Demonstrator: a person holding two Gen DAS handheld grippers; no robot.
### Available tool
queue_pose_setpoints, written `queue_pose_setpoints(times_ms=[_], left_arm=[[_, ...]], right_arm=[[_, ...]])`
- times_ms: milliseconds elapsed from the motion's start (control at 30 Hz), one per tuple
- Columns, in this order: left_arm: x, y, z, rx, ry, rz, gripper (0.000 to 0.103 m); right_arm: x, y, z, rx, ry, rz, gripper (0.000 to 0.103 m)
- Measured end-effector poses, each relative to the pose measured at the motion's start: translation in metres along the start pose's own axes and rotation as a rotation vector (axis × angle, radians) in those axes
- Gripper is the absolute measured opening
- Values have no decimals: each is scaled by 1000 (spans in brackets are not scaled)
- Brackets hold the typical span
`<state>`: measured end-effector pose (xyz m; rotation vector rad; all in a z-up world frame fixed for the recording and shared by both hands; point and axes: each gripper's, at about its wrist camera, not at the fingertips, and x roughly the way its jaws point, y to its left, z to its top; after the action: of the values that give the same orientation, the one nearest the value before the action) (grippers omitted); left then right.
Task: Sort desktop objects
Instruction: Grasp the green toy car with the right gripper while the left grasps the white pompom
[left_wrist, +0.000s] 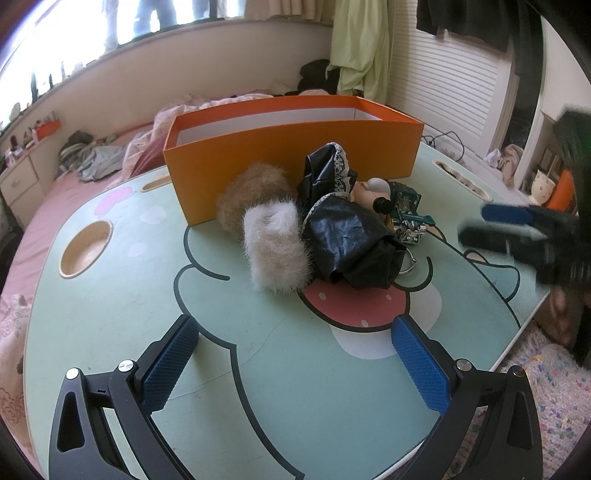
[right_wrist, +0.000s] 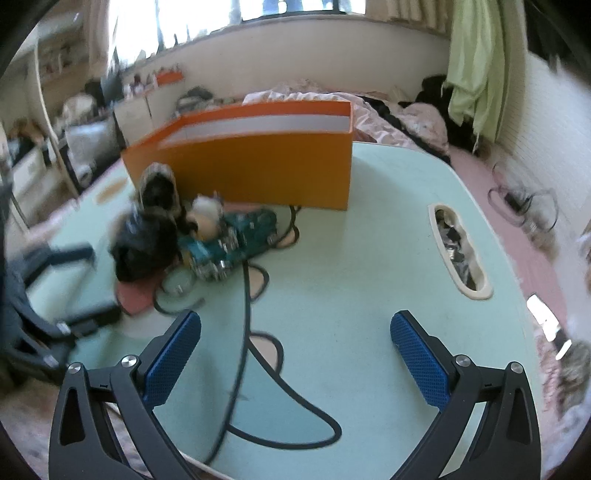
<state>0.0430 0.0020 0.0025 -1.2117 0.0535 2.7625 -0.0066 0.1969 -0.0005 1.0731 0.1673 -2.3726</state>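
Both tools, left (left_wrist: 293, 363) and right (right_wrist: 295, 360), hang spread and empty above the mint cartoon-printed bench (left_wrist: 122, 317). At twelve o'clock, a fluffy tan-and-white fur piece (left_wrist: 266, 229) and crumpled black cloth (left_wrist: 351, 236) are heaped against the open orange cardboard box (left_wrist: 280, 147), probably their destination.

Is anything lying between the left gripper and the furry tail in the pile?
Nothing visible does. The left gripper, jaws open, faces the furry tail across bare table. The orange box stands behind the pile, not in the path.
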Motion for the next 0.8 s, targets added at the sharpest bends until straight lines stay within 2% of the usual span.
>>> queue_pose_setpoints(times_ms=[67,133,233,333,467,667,800], left_arm=[[0,1,0,0,0,0,103],[0,0,0,-1,0,-1,103],[0,0,0,-1,0,0,103],[0,0,0,-1,0,0,103],[0,0,0,-1,0,0,103],[-1,1,0,-1,-1,0,103],[-1,1,0,-1,-1,-1,103]], right_arm=[[-4,-4,13,61,-17,50,86],[-4,-3,25,74,-31,58,85],[5,13,40,13,-27,33,83],[19,31,49,-50,7,70,74],[28,21,51,-45,22,39,68],[23,-15,43,63,28,-4,67],[14,-11,49,71,-18,21,68]])
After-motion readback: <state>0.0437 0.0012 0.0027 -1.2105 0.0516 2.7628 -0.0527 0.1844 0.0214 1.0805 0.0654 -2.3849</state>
